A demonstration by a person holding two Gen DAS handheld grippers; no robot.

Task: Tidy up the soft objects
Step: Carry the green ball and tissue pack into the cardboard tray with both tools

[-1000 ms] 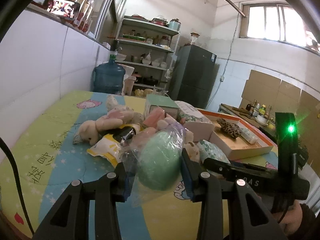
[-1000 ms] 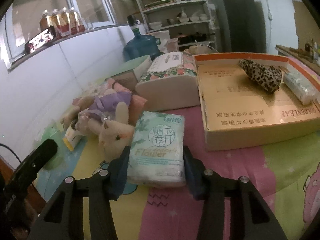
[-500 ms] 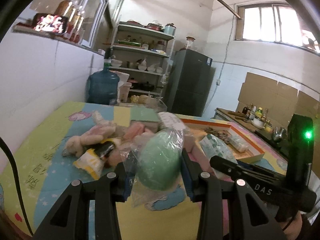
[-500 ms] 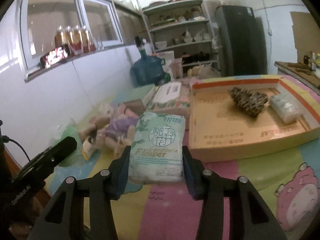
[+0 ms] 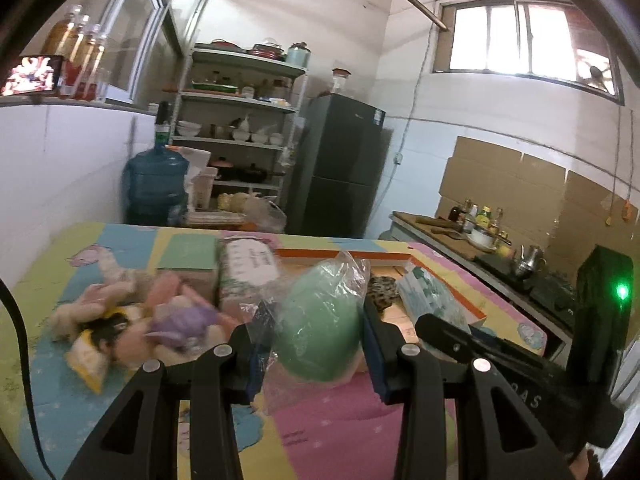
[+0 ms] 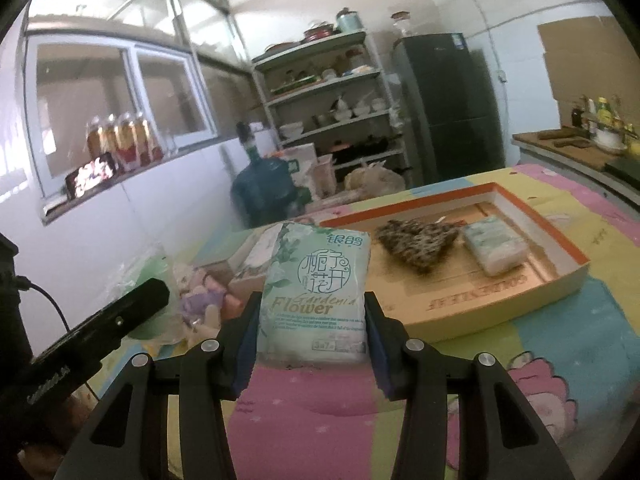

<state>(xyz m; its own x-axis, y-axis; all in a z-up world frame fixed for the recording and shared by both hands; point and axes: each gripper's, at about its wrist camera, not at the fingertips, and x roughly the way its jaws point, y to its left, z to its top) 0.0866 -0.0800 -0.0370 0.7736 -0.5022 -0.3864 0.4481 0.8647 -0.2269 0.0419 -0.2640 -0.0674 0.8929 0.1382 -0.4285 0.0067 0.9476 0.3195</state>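
My left gripper (image 5: 316, 344) is shut on a green round soft thing in a clear plastic bag (image 5: 320, 328), held above the colourful mat. My right gripper (image 6: 312, 316) is shut on a pale green tissue pack (image 6: 316, 292), also lifted off the mat. A shallow cardboard tray (image 6: 500, 308) with an orange rim lies ahead to the right; in it rest a leopard-print soft item (image 6: 420, 244) and another tissue pack (image 6: 494, 244). Plush toys (image 5: 132, 320) lie heaped on the left of the mat. The right gripper's body (image 5: 520, 368) shows in the left wrist view.
Two tissue boxes (image 5: 248, 272) stand behind the plush heap. Beyond the mat are a blue water jug (image 5: 156, 188), a shelf rack (image 5: 240, 128) with dishes and a dark fridge (image 5: 340, 168). A counter (image 5: 460, 236) with bottles runs along the right wall.
Both grippers have risen and drawn back from the pile with their loads; the mat, toys and tray now sit lower and farther away in both views.
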